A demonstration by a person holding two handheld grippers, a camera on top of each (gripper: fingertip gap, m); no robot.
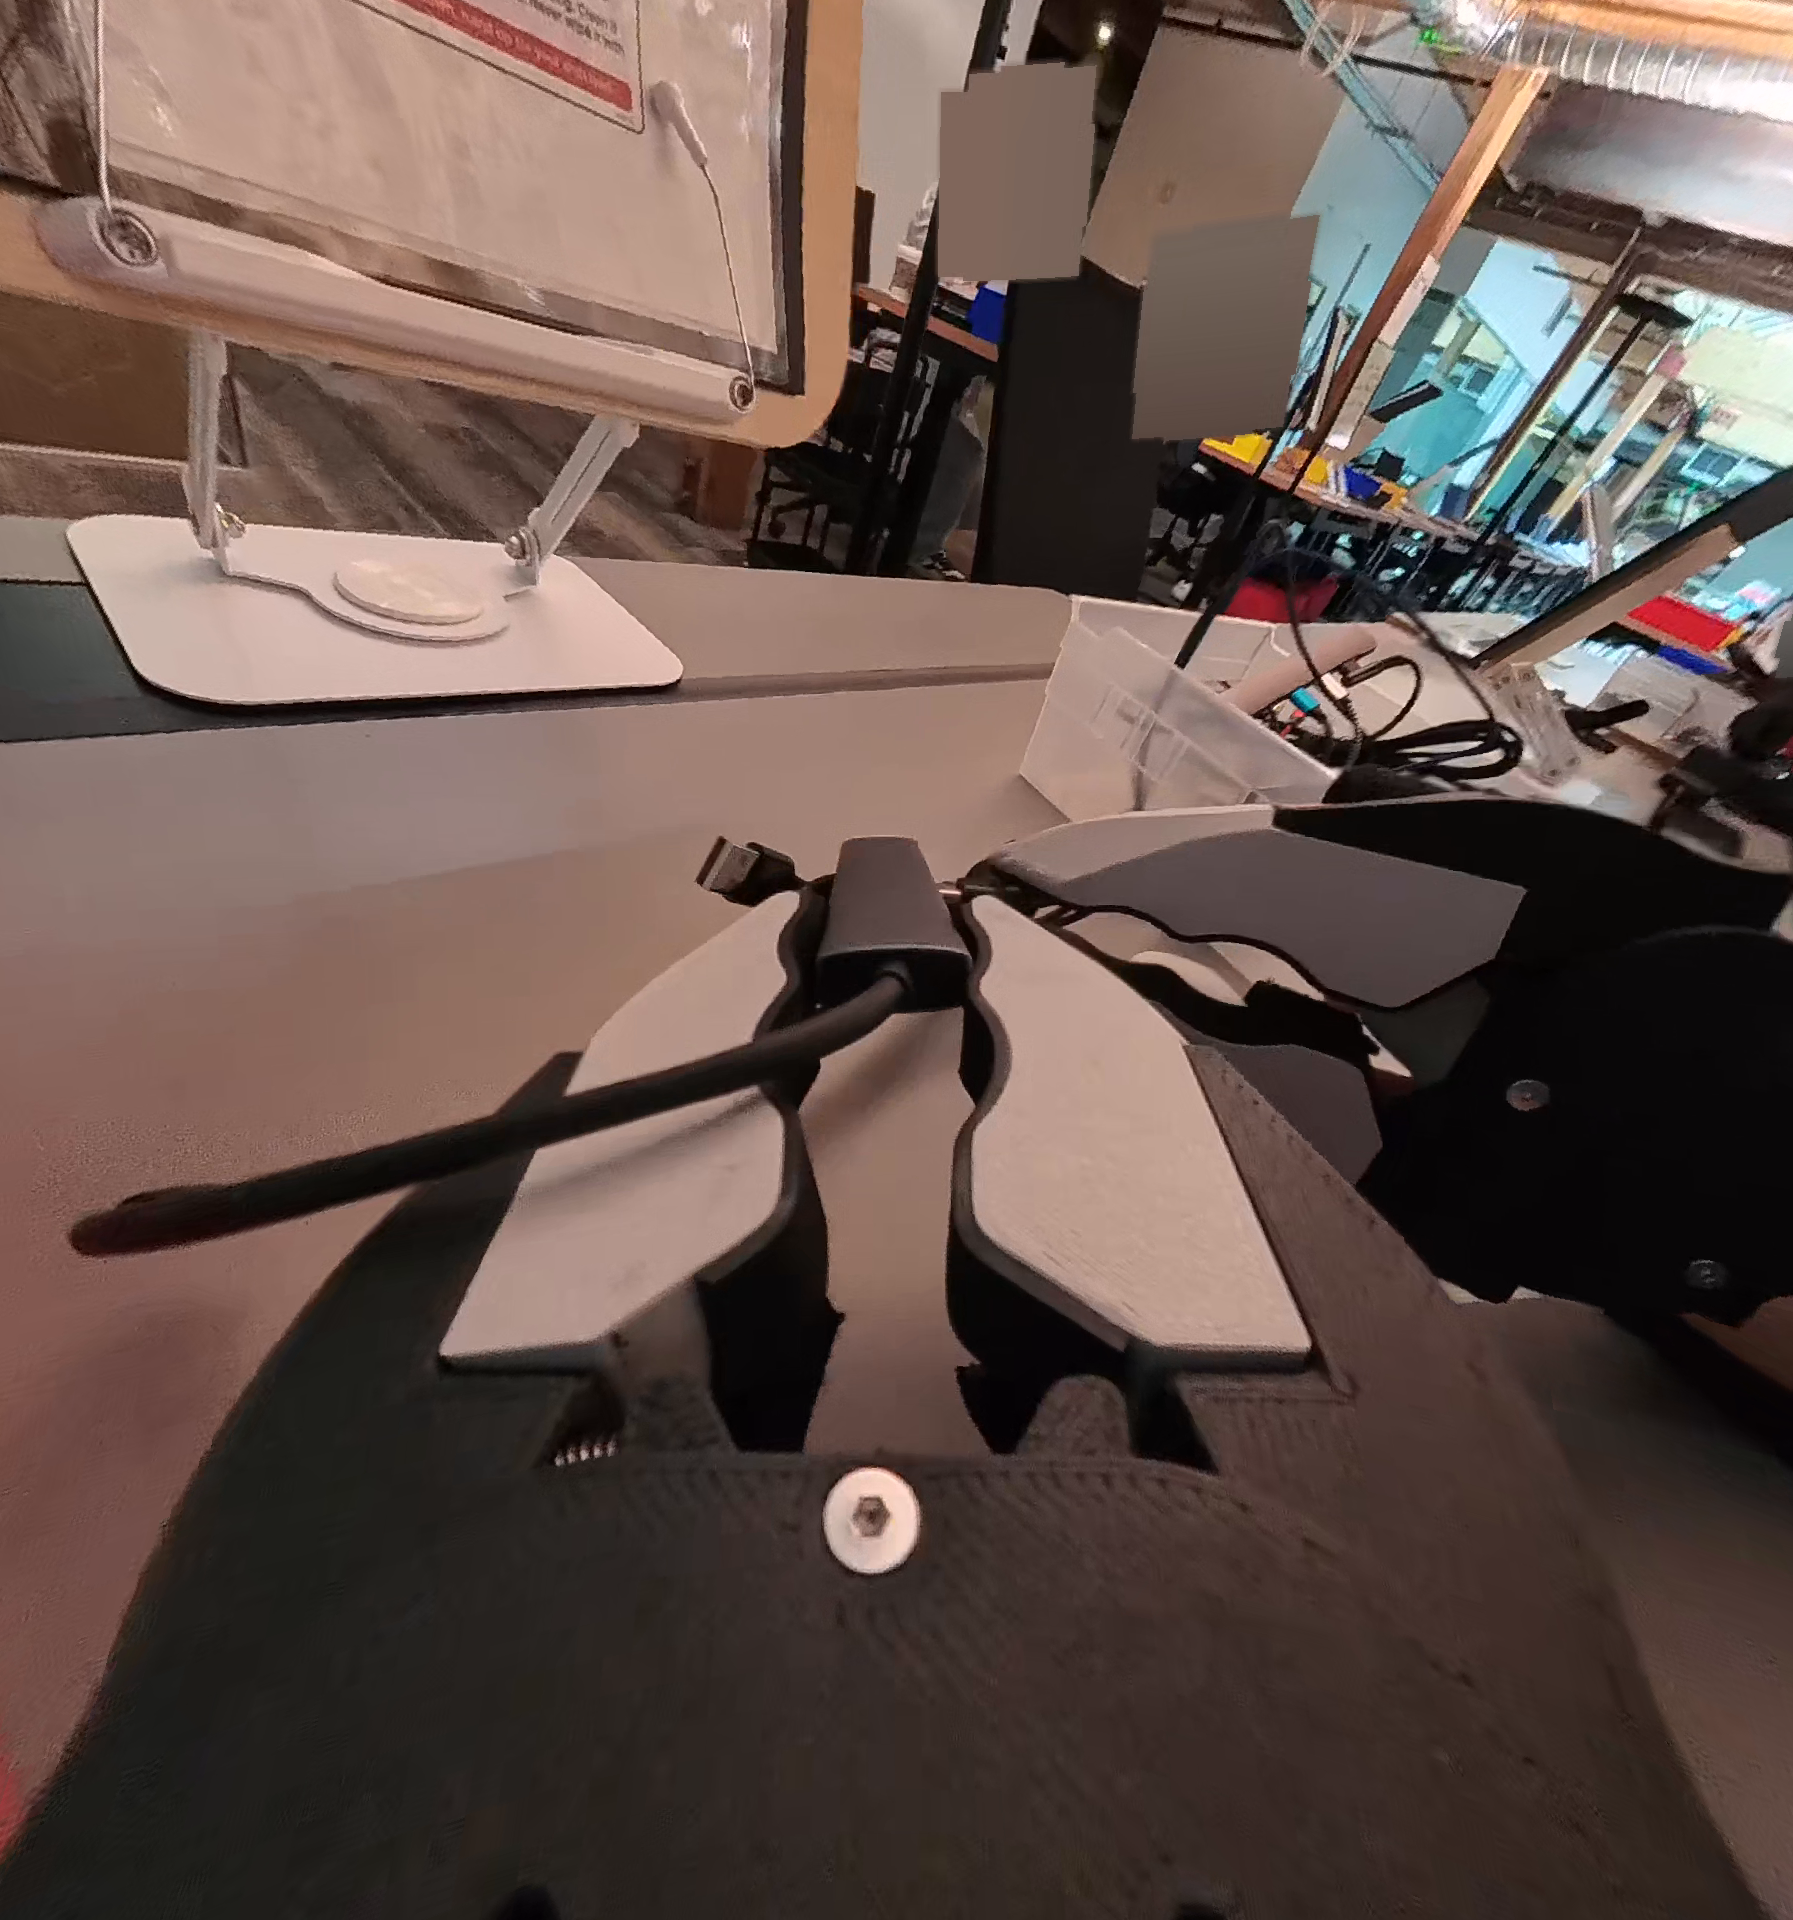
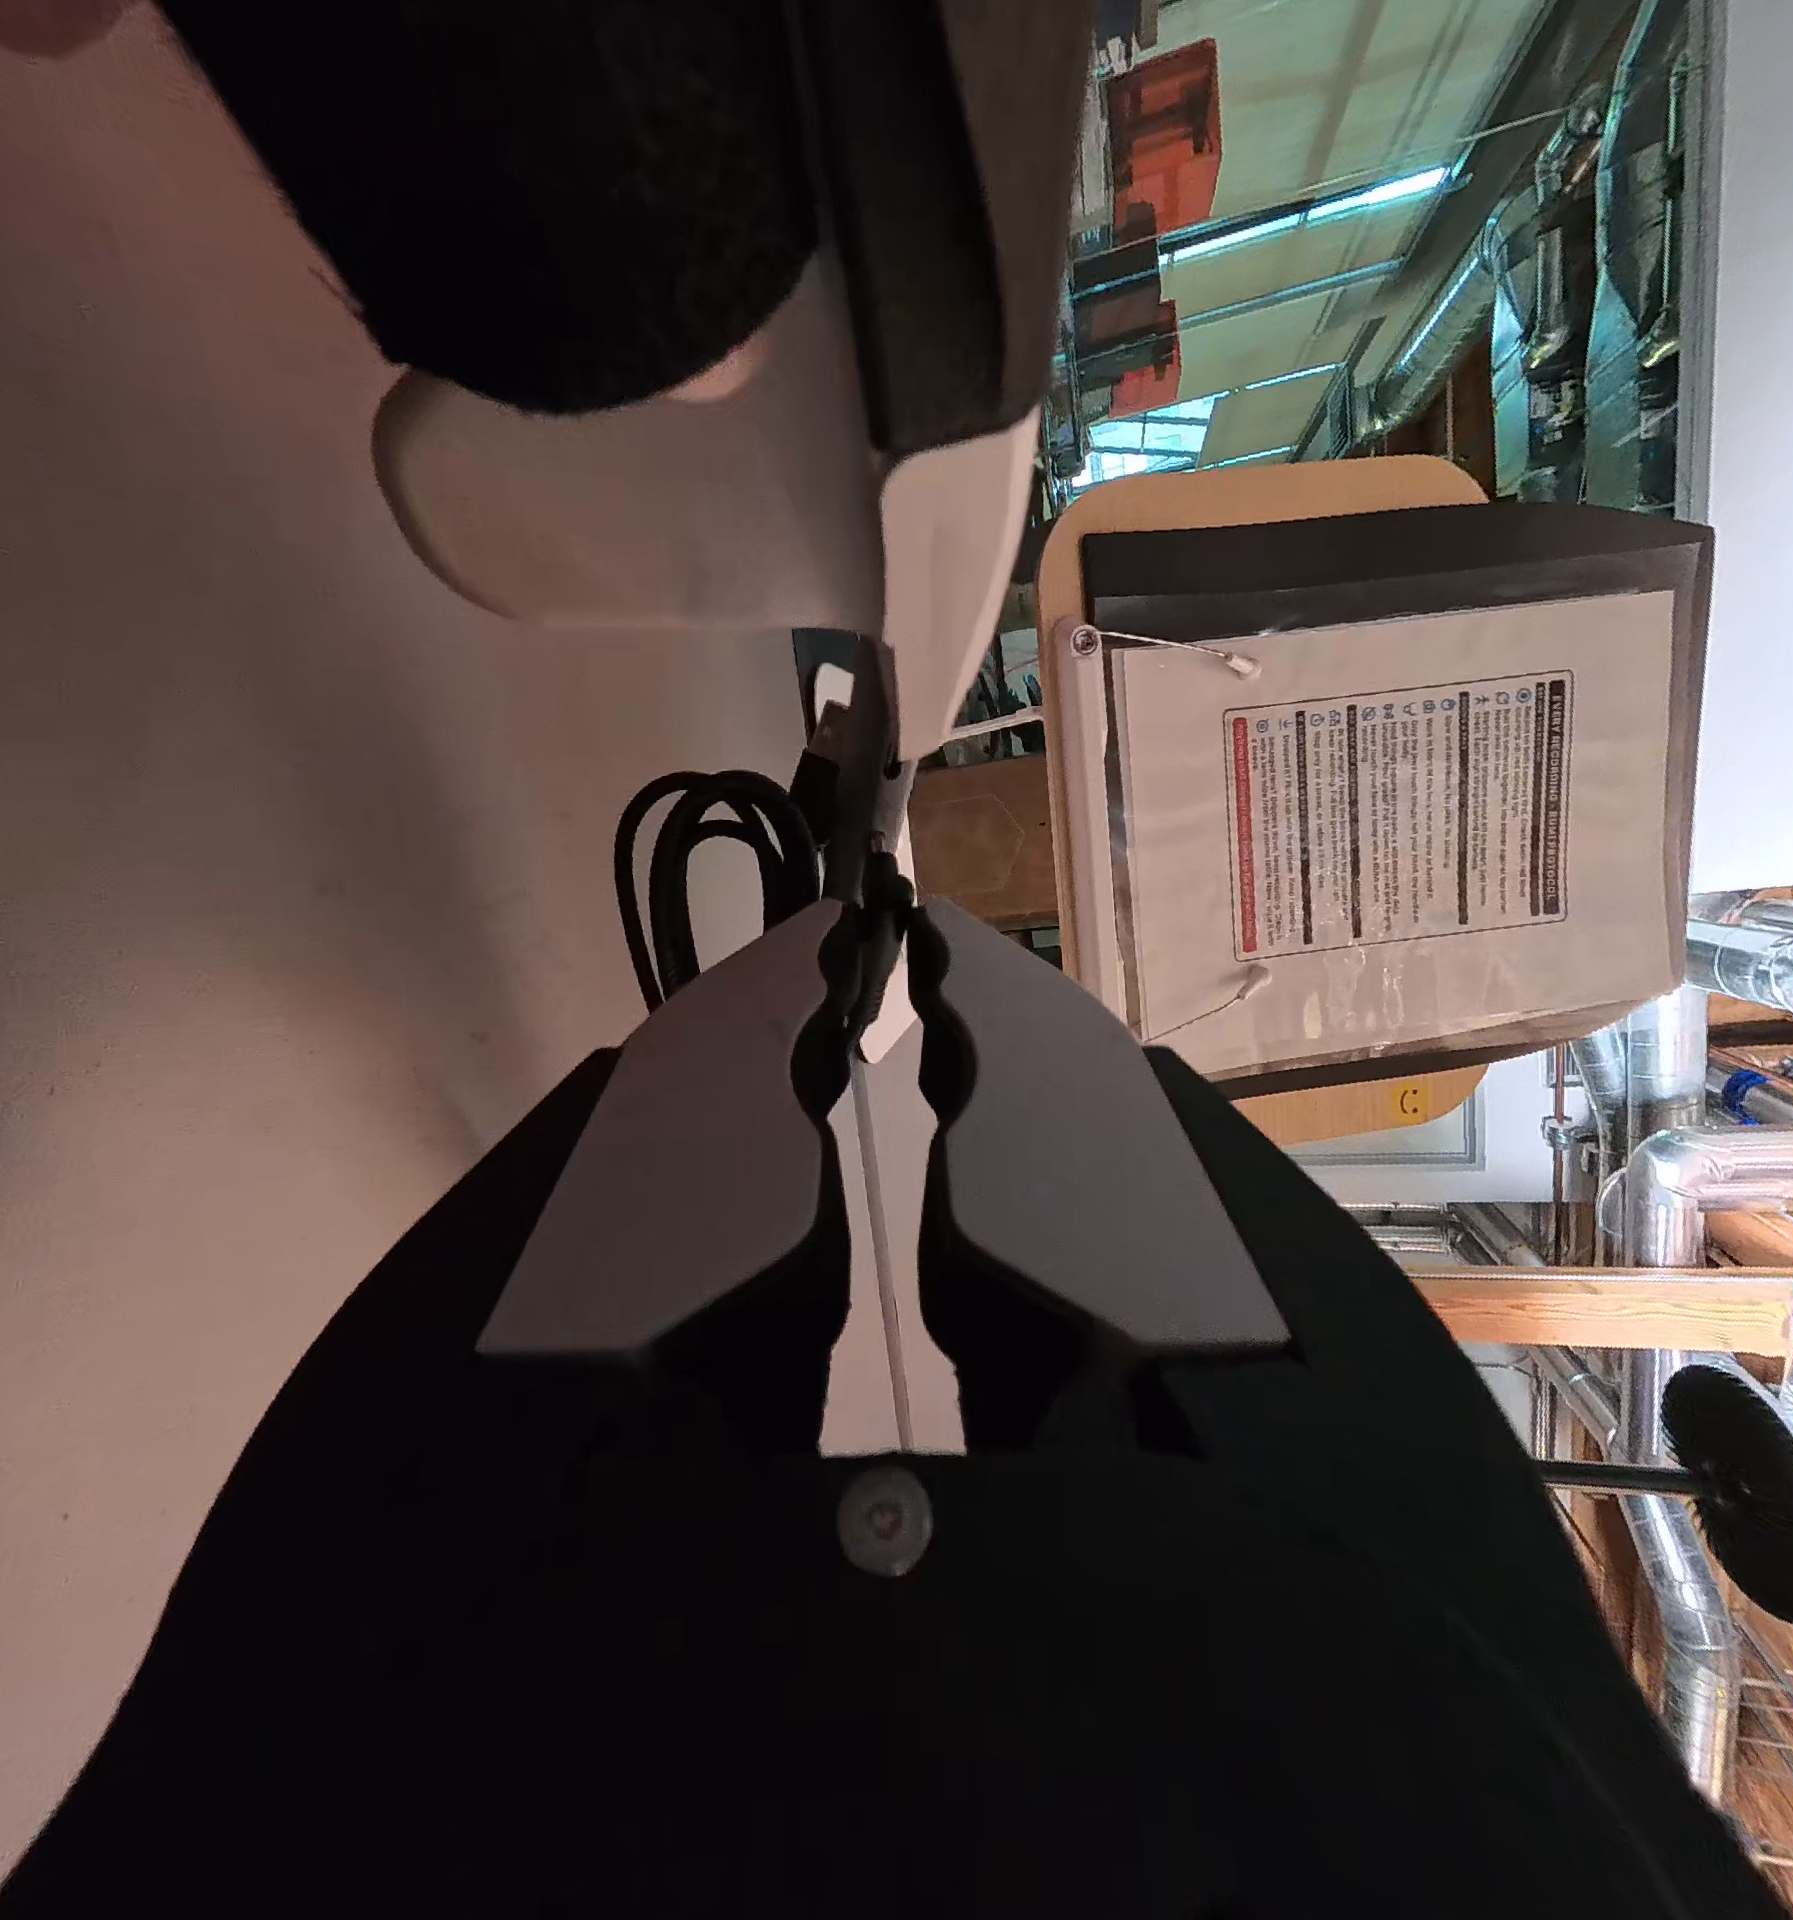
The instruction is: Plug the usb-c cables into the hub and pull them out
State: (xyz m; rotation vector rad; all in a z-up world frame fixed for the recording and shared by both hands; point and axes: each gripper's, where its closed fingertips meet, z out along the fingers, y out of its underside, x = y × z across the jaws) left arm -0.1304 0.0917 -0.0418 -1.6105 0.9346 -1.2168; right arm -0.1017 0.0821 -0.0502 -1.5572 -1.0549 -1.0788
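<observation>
My left gripper point(image 1: 887, 920) is shut on the dark grey hub point(image 1: 876, 894) and holds it above the grey table point(image 1: 300, 935). The hub's own black cable point(image 1: 559, 1122) trails to the lower left, and a USB-A plug point(image 1: 741, 871) sticks out at the hub's left. My right gripper point(image 2: 876, 920) is shut on a black usb-c plug point(image 2: 864, 966). In the left wrist view it point(image 1: 985, 883) comes in from the right, with the plug's metal tip point(image 1: 957, 890) at the hub's right side. I cannot tell whether the tip is seated. A coil of black cable point(image 2: 705, 862) lies on the table.
A white stand point(image 1: 383, 623) holding a laminated sheet point(image 2: 1391, 831) stands at the table's far side. A white bin point(image 1: 1131, 727) with cables sits at the back right. Workbenches and shelves fill the room behind. My left and right fingertips are right by each other.
</observation>
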